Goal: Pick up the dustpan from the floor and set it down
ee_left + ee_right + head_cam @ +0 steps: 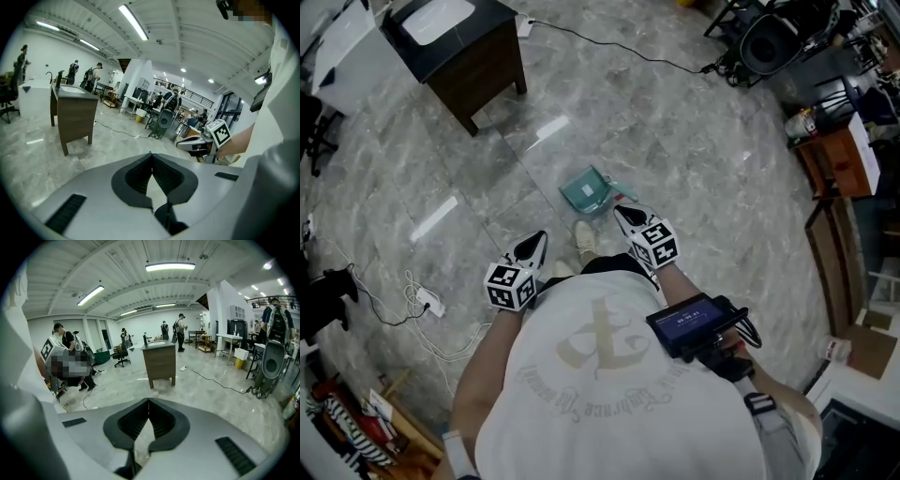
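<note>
The teal dustpan [589,192] lies on the floor [703,159], just ahead of both grippers and nearer the right one; whether it holds anything cannot be made out. The left gripper [538,238] and right gripper [620,212] both have their fingers together with nothing between them. The floor is grey marble tile. A dark wooden cabinet [464,52] stands well beyond, a black cable [609,45] trails past it, and a white cord [422,302] lies at the left.

The dustpan [589,192] was teal against the grey, marble-veined floor [703,169]. The cabinet [478,66] was dark brown (its top pale). Black-and-white squares patterned the cubes of the left gripper [534,246] and right gripper [624,214].
</note>
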The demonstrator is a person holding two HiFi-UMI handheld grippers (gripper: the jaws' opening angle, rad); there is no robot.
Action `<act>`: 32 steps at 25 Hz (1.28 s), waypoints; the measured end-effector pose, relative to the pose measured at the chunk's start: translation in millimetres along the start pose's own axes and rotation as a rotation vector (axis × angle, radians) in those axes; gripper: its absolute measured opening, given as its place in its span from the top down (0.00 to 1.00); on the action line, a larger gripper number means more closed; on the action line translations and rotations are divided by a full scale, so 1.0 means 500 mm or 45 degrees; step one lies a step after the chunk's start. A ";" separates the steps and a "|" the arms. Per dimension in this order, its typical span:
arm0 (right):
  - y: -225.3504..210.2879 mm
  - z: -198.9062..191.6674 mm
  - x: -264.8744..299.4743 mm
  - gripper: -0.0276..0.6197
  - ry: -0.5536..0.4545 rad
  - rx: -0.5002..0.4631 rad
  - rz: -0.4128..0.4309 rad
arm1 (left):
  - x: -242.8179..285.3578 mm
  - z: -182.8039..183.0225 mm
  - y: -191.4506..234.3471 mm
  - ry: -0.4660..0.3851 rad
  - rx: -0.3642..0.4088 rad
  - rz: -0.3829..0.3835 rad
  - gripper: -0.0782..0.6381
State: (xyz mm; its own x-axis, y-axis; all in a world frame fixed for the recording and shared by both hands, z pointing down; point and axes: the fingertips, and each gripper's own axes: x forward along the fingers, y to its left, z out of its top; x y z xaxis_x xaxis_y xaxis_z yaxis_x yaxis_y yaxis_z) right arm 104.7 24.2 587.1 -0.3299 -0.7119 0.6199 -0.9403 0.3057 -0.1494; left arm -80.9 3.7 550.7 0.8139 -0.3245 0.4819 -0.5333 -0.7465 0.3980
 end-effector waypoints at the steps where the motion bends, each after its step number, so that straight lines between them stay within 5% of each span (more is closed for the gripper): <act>1: -0.004 0.001 0.009 0.93 0.008 -0.011 0.008 | 0.003 0.002 0.004 0.001 -0.003 0.008 0.87; 28: -0.117 -0.088 0.149 0.93 0.371 -0.238 0.073 | 0.036 0.014 0.045 0.048 -0.109 0.166 0.87; 32: -0.139 -0.105 0.188 0.77 0.457 -0.261 0.096 | 0.047 0.019 0.066 0.056 -0.143 0.199 0.88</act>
State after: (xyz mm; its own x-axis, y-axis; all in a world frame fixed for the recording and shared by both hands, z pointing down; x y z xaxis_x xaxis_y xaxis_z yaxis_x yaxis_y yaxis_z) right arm 143.4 -30.7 696.0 -0.3130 -0.4282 0.8478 -0.8667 0.4938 -0.0706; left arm -76.9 -34.1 567.7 0.7096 -0.4043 0.5771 -0.6769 -0.6185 0.3990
